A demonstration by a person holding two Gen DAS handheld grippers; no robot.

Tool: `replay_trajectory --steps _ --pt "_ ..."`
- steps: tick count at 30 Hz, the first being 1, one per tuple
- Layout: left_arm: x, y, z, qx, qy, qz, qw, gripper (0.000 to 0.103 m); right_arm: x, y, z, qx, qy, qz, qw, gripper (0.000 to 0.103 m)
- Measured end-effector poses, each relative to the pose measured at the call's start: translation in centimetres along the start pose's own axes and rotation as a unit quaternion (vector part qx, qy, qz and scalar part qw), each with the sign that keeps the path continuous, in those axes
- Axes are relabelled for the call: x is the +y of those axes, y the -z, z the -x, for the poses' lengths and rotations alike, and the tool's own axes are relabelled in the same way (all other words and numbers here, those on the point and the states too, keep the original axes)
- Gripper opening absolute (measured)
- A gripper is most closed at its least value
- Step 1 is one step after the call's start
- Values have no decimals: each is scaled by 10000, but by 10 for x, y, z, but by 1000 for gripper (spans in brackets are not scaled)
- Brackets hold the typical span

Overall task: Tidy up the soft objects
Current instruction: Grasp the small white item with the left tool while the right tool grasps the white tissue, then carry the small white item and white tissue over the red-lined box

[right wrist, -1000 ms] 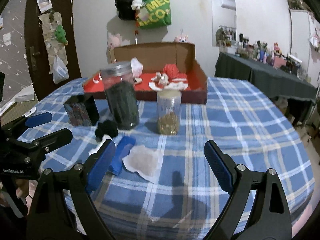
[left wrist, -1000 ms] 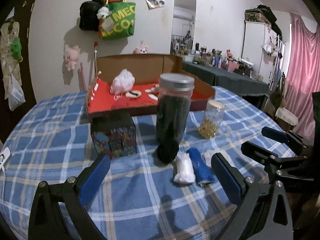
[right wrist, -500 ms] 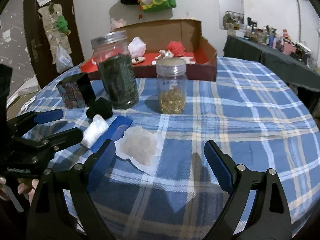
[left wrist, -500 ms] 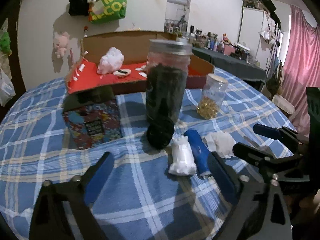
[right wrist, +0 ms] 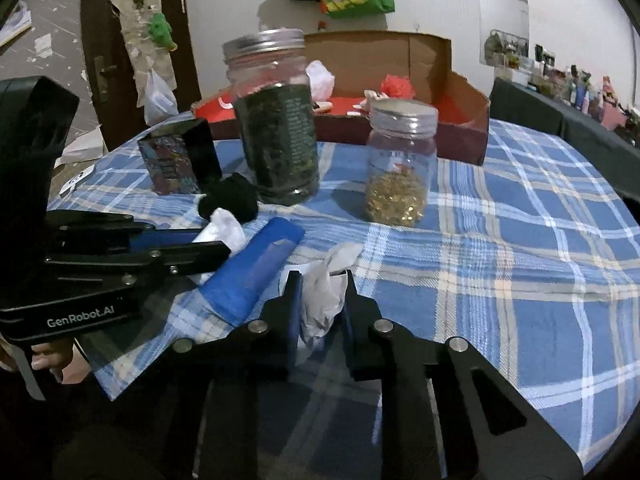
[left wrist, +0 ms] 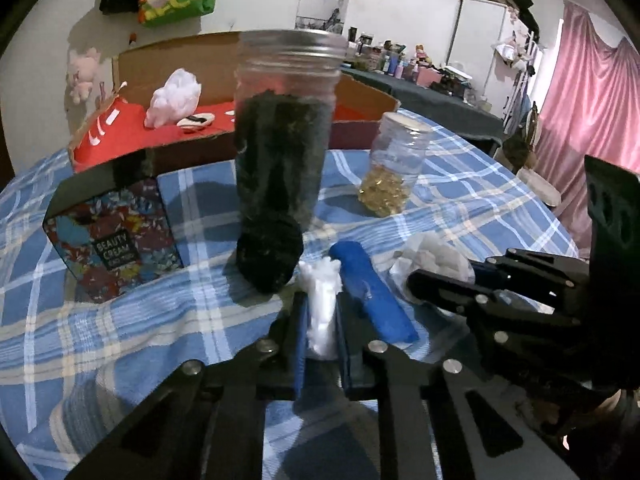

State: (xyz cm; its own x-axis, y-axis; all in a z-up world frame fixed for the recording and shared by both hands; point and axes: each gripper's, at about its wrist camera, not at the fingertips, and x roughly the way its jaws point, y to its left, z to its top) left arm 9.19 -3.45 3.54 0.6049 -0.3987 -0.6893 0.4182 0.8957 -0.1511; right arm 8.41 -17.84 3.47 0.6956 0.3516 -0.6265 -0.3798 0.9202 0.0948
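White roll (left wrist: pixel 322 312) clamped in left gripper (left wrist: pixel 322 320) — crumpled tissue (right wrist: pixel 322 300) pinched in right gripper (right wrist: pixel 320 304), jaws just closed.

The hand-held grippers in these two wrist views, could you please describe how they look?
Both the left hand-held gripper and the right hand-held gripper are matte black linkages with silver rivets and blue finger pads. White "GenRobot.AI" lettering marks the left one's side.

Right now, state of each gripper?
Left gripper: just closed on the white roll.
Right gripper: just closed on the crumpled tissue.
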Motion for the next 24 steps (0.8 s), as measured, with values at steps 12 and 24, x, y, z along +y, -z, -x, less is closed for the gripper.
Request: replay_trajectory --steps 12,24 --pt "3 -4 7 -59 119 61 9999 12 2 -7 5 -104 -53 -27 9999 16" --pt "6 -2 13 -68 31 76 9999 12 -6 -5 6 -75 -3 -101 9999 16"
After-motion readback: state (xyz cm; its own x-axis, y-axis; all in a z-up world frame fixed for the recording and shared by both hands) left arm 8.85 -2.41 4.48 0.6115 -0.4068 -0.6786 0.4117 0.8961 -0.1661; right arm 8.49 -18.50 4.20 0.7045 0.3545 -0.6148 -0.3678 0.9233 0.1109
